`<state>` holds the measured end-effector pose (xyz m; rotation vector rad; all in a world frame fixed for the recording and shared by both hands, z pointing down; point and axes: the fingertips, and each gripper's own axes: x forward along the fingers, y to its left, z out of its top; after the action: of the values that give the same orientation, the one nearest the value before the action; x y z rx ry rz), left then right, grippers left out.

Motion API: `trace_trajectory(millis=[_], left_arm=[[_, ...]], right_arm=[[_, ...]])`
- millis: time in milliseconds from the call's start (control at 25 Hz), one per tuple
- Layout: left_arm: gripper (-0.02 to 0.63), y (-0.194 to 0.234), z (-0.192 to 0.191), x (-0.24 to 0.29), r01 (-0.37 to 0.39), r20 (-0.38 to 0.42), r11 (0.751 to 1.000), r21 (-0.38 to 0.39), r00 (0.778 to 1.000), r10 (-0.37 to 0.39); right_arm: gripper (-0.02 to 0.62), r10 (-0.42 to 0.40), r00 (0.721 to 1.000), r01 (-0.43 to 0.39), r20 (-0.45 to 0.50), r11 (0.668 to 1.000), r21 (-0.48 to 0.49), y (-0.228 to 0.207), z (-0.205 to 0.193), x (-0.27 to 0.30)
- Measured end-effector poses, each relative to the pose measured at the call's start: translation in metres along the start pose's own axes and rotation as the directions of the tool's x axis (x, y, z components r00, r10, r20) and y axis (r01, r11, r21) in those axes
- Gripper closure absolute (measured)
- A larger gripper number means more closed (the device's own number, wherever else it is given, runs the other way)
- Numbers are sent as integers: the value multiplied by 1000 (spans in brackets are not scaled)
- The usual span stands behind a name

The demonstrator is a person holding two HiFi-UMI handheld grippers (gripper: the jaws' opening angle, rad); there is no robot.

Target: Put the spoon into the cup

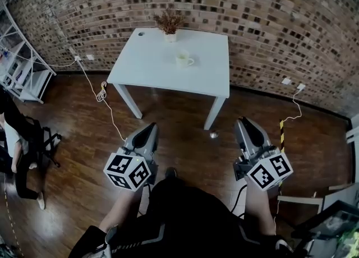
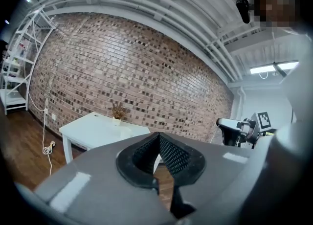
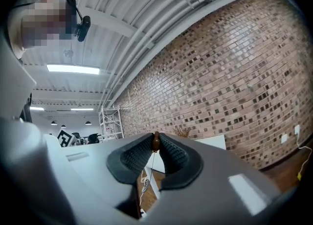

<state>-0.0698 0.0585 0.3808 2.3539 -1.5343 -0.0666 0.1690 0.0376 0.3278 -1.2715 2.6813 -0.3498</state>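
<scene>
A white cup (image 1: 184, 59) stands near the middle of the white table (image 1: 146, 72), far ahead of both grippers. My right gripper (image 1: 242, 121) is held level over the wooden floor, well short of the table. It is shut on the brown end of the spoon (image 3: 155, 142), which is pinched at the very tips, with a thin shaft hanging below. My left gripper (image 1: 151, 127) is beside it at the same distance. Its pads (image 2: 171, 153) meet at the tips with nothing between them. The spoon's bowl is not clear in any view.
A potted dry plant (image 1: 169, 24) stands at the table's far edge, against the brick wall. A white cable (image 1: 104, 97) trails across the floor left of the table. White shelving (image 1: 19, 66) and a seated person (image 1: 14, 144) are at the left. A small shiny object (image 1: 213, 135) shows near the table's front right leg.
</scene>
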Motion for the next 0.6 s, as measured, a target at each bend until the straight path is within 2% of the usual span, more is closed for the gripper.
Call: trace_trajectory(millis=[120,240,400,600], left_arm=[[612,31,23,20,26,18,1000,-4,999,-26],[612,66,37,33,5,44,1000,-20,999,-4],[612,101,38,60,7,-7,1000,-10,1000,-7],[612,119,41,90,17,-23,999,-41,1000,-18]], right_arm=[[545,-23,1000,23,4,1000,-9,-2,6,41],[545,-49,999,49,4,999,-8,-6,6,76],[545,-66,998,66,8,998,-13,-11,6,114],[545,-59,998,59,-21,998,-7,-28,4,148]])
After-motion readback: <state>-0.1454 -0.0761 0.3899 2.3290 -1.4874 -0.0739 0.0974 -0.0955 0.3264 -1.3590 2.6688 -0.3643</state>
